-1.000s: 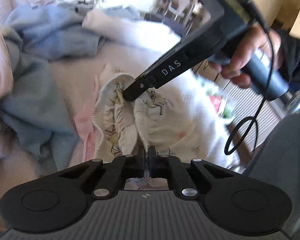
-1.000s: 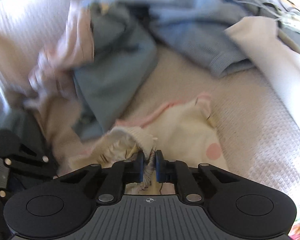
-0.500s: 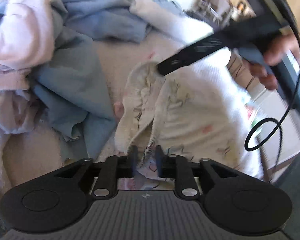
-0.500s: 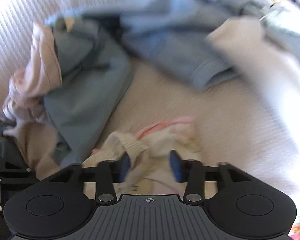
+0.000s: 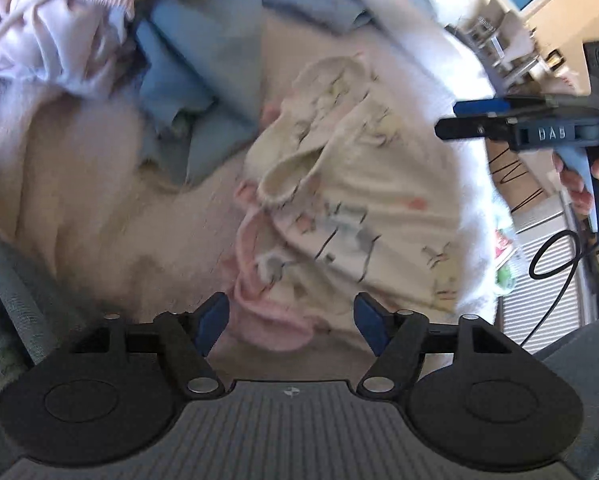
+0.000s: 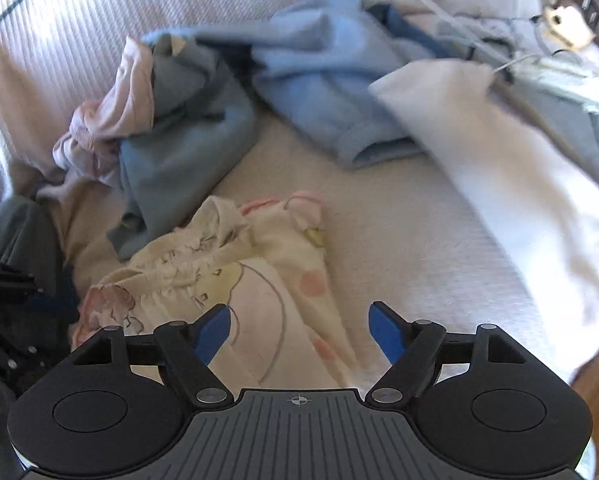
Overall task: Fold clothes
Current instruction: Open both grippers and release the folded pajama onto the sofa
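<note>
A small cream printed garment with pink trim (image 5: pixel 359 200) (image 6: pixel 259 280) lies crumpled on the pale bedcover (image 6: pixel 399 240). My left gripper (image 5: pixel 291 320) hangs just above the garment's pink edge. Its jaws are opening, and the cloth lies between the blue pads without being pressed. My right gripper (image 6: pixel 299 328) is over the other end of the garment. Its jaws are opening too, and nothing is pinched. In the left wrist view the right gripper (image 5: pixel 449 120) hovers clear of the cloth at the right, held by a person's hand (image 5: pixel 579 188).
A grey-blue garment (image 6: pixel 179 152) (image 5: pixel 203 80) and a pale pink one (image 6: pixel 111 120) (image 5: pixel 59 20) are heaped beside the cream garment. A light blue sweater (image 6: pixel 323 80), a white cloth (image 6: pixel 499 160) and a wire hanger (image 6: pixel 519 64) lie farther back. A black cable (image 5: pixel 555 256) loops at the right.
Both grippers were shut on the cream garment and have opened and let it go. It has dropped onto the bedcover. The right gripper has drawn away from the cloth to the right.
</note>
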`<state>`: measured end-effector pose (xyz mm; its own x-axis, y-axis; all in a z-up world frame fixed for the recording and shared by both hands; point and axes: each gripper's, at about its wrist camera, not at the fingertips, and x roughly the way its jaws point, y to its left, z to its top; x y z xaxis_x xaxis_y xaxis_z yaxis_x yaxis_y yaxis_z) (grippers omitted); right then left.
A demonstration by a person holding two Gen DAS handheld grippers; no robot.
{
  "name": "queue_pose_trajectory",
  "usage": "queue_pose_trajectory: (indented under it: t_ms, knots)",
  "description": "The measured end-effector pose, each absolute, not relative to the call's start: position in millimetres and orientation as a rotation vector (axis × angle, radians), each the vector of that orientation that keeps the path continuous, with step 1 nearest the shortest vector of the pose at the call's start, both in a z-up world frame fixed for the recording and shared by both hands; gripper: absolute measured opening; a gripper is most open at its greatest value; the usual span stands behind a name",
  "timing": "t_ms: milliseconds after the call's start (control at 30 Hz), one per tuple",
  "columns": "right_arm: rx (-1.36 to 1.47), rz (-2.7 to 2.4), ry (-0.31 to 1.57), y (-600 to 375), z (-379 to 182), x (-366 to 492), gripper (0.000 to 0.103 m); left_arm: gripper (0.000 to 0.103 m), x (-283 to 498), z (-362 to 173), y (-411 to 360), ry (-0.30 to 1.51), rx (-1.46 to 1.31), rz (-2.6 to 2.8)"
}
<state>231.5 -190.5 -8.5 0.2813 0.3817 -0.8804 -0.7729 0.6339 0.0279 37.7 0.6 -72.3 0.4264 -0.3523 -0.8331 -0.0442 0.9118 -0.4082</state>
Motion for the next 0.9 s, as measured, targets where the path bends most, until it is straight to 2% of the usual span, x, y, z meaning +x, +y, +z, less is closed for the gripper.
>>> queue_pose_trajectory:
  t_ms: [167, 300, 367, 400, 433, 467, 533, 633, 733, 900]
  knots:
    - [-0.525, 0.871, 1.064, -167.6, -39.0, 241.4, 0.083, 0.069, 49.9, -85.4, -13.7, 1.174, -0.368, -0.241]
    - [-0.531, 0.87, 1.099, -157.2, -61.1, 250.6, 0.082, 0.064, 64.2, -86.0, -24.4, 1.15, -0.319, -0.253]
    - [-0.539, 0.848, 1.112, -153.5, -71.3, 251.5, 0.082, 0.047, 67.5, -85.5, -24.0, 1.137, -0.335, -0.251]
    - [-0.545, 0.843, 1.105, -152.5, -72.0, 249.3, 0.082, 0.03, 68.3, -85.0, -24.8, 1.131, -0.336, -0.258]
    - [-0.551, 0.839, 1.097, -151.6, -72.5, 247.0, 0.077, 0.025, 69.0, -84.5, -25.5, 1.124, -0.337, -0.265]
    - [-0.54, 0.83, 1.1, -152.0, -71.4, 245.7, 0.071, 0.013, 69.8, -84.0, -26.3, 1.117, -0.338, -0.271]
    - [-0.494, 0.824, 1.12, -154.2, -67.2, 242.5, 0.034, 0.01, 71.7, -79.9, -29.7, 1.097, -0.328, -0.295]
    - [-0.492, 0.796, 1.107, -156.6, -59.4, 231.3, 0.015, 0.009, 76.7, -66.5, -32.6, 1.047, -0.267, -0.324]
    - [-0.437, 0.748, 1.085, -171.5, -46.1, 229.4, 0.011, 0.008, 85.3, -48.0, -29.3, 0.988, -0.196, -0.343]
    - [-0.182, 0.558, 1.105, -240.6, -23.8, 229.5, 0.011, 0.007, 120.4, -12.6, -18.8, 0.886, -0.101, -0.322]
